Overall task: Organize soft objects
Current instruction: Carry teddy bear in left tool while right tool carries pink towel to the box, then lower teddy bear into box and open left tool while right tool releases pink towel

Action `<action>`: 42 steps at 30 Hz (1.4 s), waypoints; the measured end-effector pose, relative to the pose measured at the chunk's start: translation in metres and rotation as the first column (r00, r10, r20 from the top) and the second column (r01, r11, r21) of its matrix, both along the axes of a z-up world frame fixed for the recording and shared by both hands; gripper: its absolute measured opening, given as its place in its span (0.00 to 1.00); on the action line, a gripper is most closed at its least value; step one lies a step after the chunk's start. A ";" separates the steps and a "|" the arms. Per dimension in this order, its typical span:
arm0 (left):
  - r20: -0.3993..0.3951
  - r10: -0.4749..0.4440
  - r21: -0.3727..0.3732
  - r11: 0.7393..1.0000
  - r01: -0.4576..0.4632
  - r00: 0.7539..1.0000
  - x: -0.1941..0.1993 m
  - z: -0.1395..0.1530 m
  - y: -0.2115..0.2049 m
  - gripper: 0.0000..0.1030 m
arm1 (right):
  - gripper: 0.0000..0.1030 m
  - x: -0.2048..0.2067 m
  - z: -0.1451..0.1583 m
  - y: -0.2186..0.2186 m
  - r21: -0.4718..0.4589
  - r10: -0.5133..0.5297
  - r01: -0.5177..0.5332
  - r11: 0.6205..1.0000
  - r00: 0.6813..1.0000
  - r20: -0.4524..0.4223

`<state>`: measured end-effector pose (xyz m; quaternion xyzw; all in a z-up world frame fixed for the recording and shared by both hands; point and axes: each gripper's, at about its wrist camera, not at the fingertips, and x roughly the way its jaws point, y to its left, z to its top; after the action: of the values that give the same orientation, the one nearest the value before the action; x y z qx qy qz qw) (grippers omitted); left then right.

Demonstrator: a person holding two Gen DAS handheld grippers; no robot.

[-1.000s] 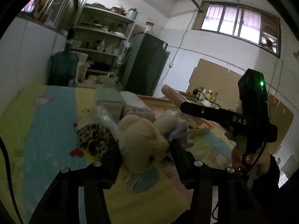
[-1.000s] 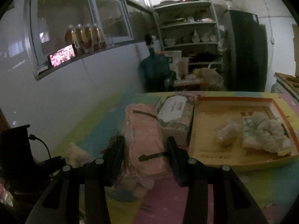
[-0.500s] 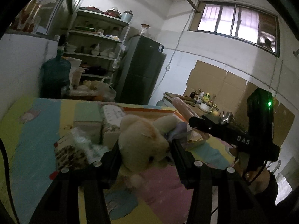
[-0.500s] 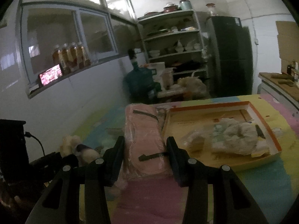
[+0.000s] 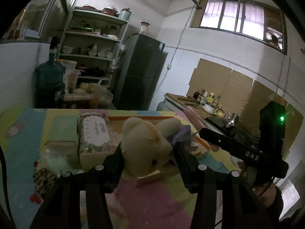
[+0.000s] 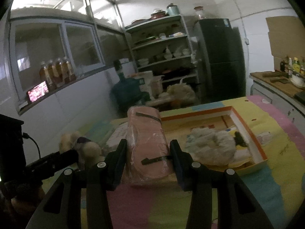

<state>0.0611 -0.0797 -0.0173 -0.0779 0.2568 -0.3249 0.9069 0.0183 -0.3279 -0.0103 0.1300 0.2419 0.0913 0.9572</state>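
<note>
The left gripper point(image 5: 148, 152) clamps its fingers on a cream teddy bear point(image 5: 146, 143) at centre frame; the right gripper point(image 6: 147, 152) grips a pink pouch point(image 6: 147, 143) above the colourful table point(image 6: 266, 190).

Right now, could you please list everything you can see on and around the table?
Cream plush teddy bear: one, held in the left gripper.
Pink fabric pouch in clear wrap: one, held in the right gripper.
Orange-rimmed cardboard box lid: one, on the mat, right.
Fluffy white bundle: one, inside the lid.
Floral tissue box: one, beside the lid.
Pastel patchwork mat: one, covering the table.
Blue water jug: one, behind the table.
Dark fridge: one, at the wall.
Left gripper: black.
Right gripper: black.
</note>
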 end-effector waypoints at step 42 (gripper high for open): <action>-0.170 0.241 0.117 0.968 -0.223 0.956 0.135 -0.037 -0.154 0.50 | 0.45 0.137 -0.029 -0.130 -0.079 0.020 -0.032 0.996 0.990 -0.142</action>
<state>0.1963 -0.2338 -0.0547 -0.0929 0.3435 -0.1949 0.9140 0.1549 -0.4578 -0.0392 0.0942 0.3143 0.0845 0.9408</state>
